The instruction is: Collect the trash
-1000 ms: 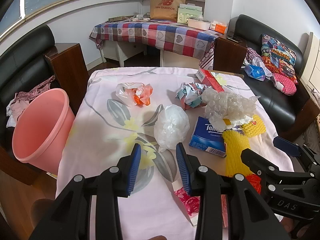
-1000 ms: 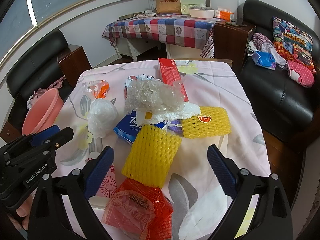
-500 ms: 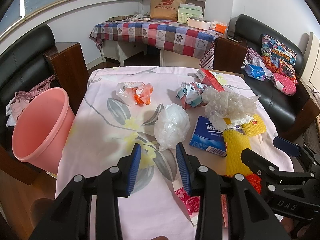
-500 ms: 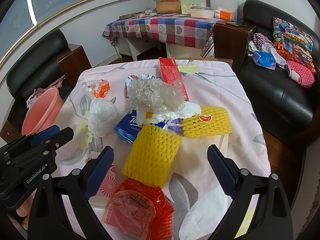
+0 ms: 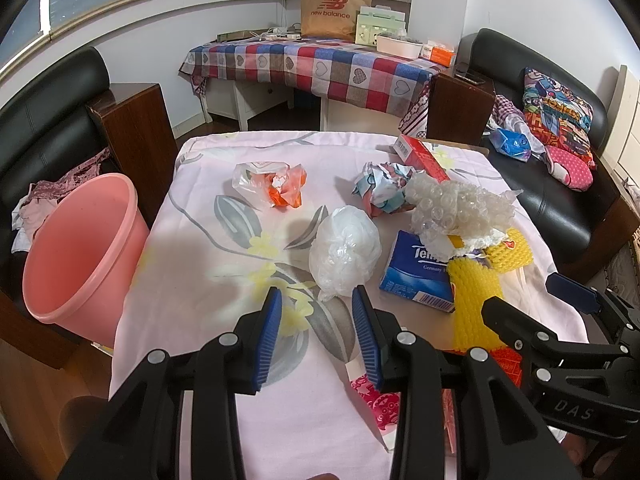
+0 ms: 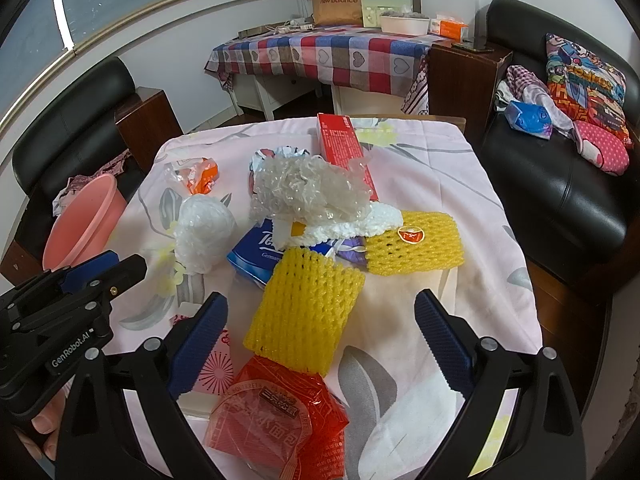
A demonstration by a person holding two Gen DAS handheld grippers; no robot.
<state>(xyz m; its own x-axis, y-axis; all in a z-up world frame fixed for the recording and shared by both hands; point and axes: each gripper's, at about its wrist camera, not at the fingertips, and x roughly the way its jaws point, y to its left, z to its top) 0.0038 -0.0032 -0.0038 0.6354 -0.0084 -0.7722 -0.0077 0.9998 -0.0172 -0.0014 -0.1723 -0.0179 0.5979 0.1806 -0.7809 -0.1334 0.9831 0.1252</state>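
Both claws hang spread and empty: left gripper [image 5: 316, 328], right gripper [image 6: 320, 344]. We have yet to grab anything. Next, we judge, the left closes on the white plastic bag [image 5: 344, 252] for the pink bin [image 5: 76, 248].

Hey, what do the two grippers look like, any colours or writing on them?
Both are black plastic frames joined by silver bolts, each with two jaws lined by ribbed blue pads. The left gripper shows "GenRobot.AI" in white along its side, seen from the right wrist view. The right gripper carries raised letters reading "DAS" on its side, seen from the left wrist view. No cables or sleeves show.
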